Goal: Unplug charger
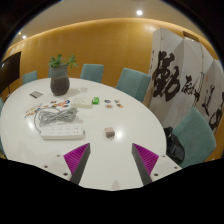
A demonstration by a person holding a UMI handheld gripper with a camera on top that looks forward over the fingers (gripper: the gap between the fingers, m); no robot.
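Observation:
A white power strip point(60, 130) lies on the round white table point(120, 115), ahead and to the left of my fingers, with a tangle of white cable and what looks like a charger point(57, 117) on its far side. My gripper point(111, 160) is open and empty above the table's near part, well short of the strip. Its two fingers point(76, 157) with magenta pads stand wide apart with bare table between them.
A potted plant point(60, 77) stands at the table's far left. Small items lie around: a green-white thing point(96, 100), a small brown block point(110, 132), a card point(36, 94). Teal chairs point(131, 82) ring the table. A calligraphy screen point(185, 85) stands to the right.

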